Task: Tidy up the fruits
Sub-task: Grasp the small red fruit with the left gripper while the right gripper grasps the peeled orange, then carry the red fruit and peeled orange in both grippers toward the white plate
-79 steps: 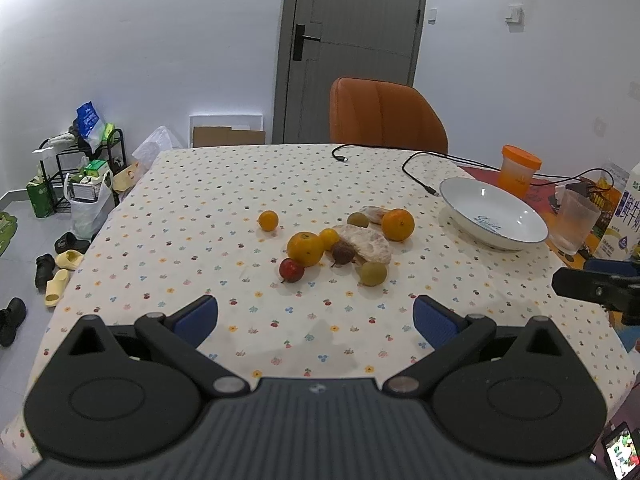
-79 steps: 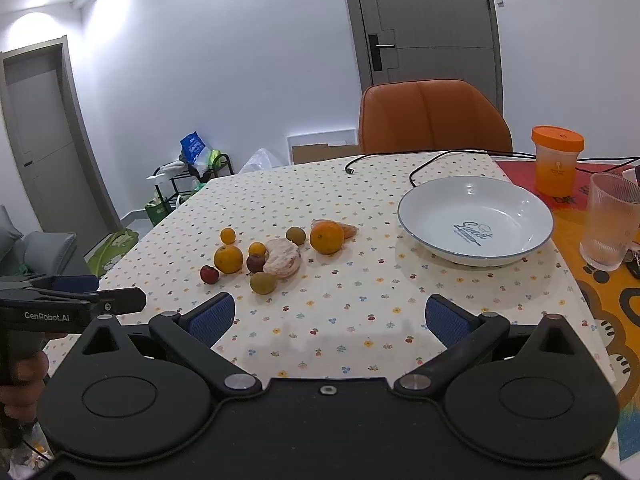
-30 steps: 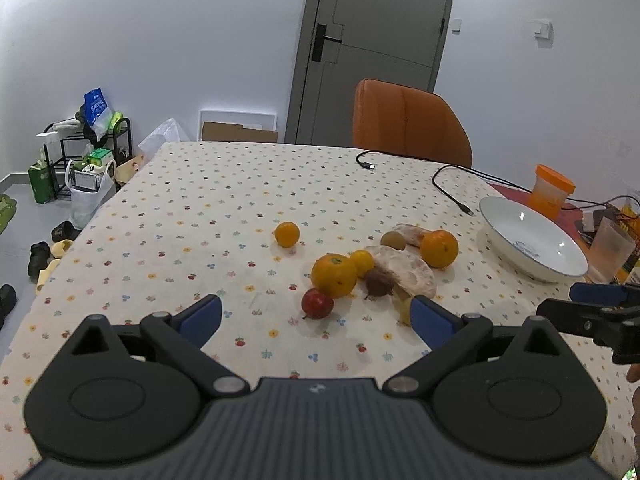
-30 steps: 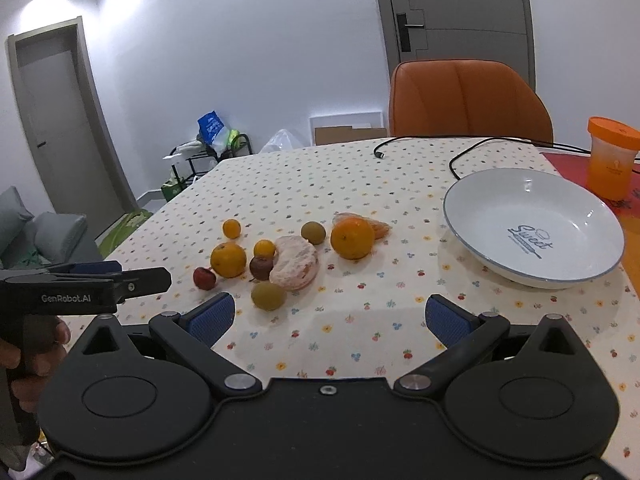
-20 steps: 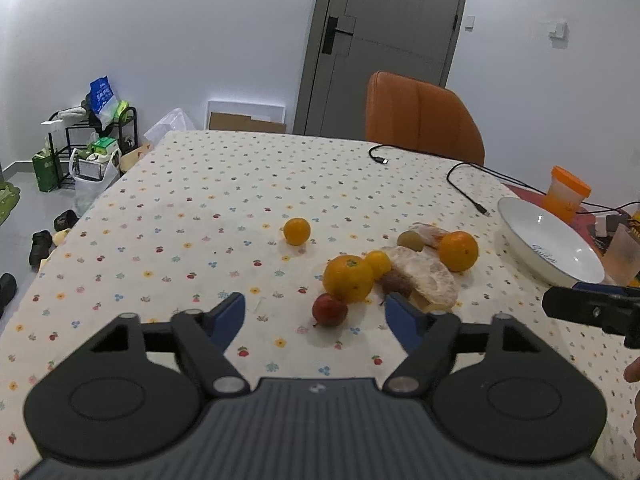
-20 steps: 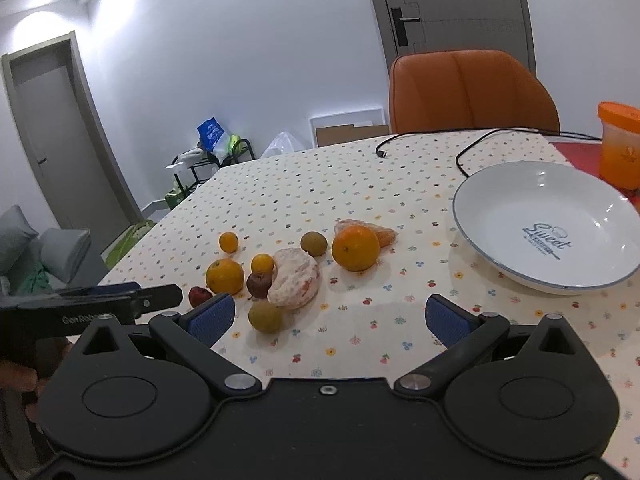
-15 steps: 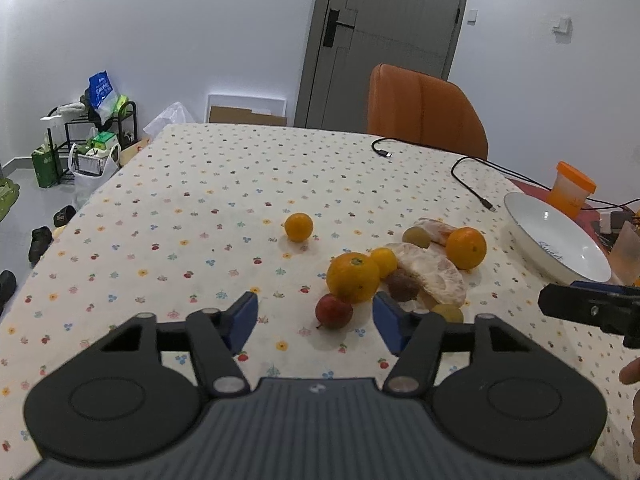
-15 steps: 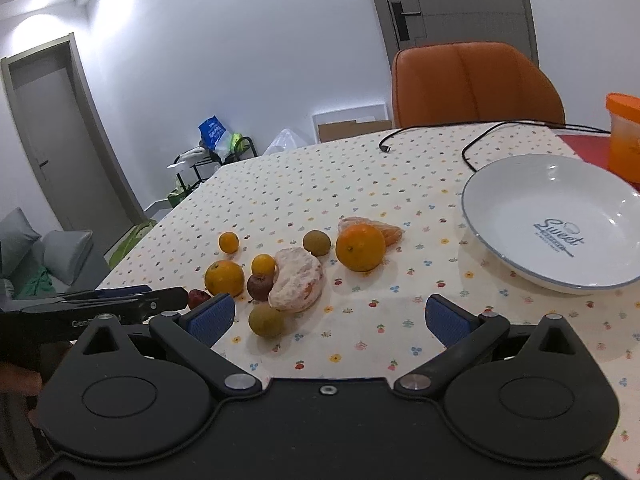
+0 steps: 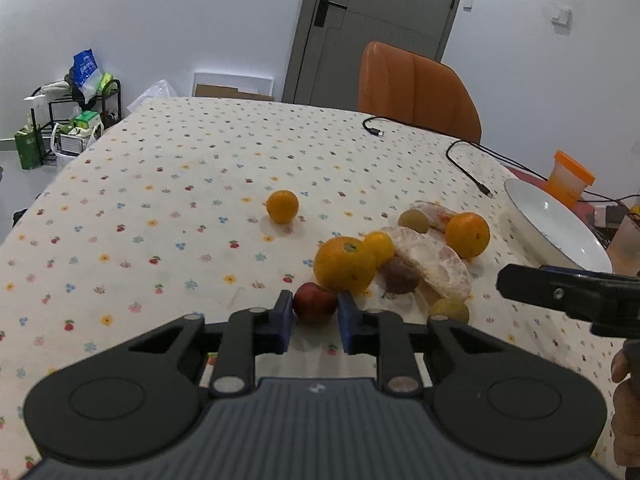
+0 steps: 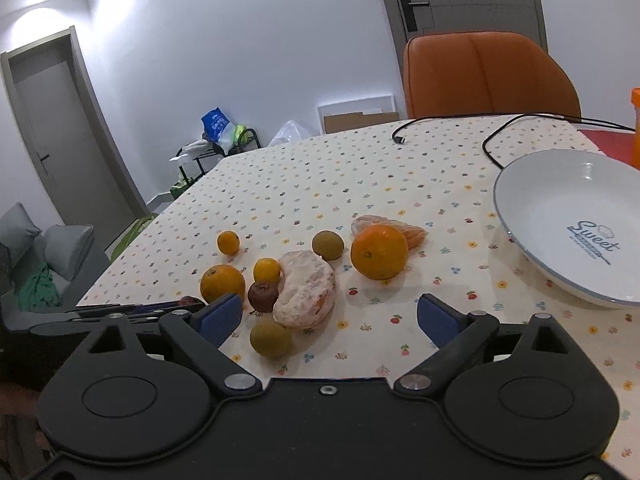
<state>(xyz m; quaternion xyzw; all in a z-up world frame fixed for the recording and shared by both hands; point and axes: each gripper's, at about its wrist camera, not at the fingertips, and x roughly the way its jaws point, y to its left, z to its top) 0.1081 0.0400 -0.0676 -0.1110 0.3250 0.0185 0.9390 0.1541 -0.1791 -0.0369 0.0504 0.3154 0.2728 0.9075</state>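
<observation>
Left gripper (image 9: 314,317) hides red fruit (image 9: 314,303) (its lower half).

tablecloth (image 9: 168,184): cream with small multicolour flower/cherry print. red fruit (image 9: 314,303) dark red, big orange (image 9: 345,266) bright orange w/ green stem spot, purple fruit (image 9: 400,278) brownish-purple, peeled citrus (image 10: 306,290) pale whitish-pink. olive-green fruit (image 10: 271,337). plate (image 10: 560,184) white, blue-grey rim, dark blue lettering. chair (image 9: 416,92) orange. left gripper (image 9: 314,322) black, blue pads; right gripper (image 10: 328,317) same colours
</observation>
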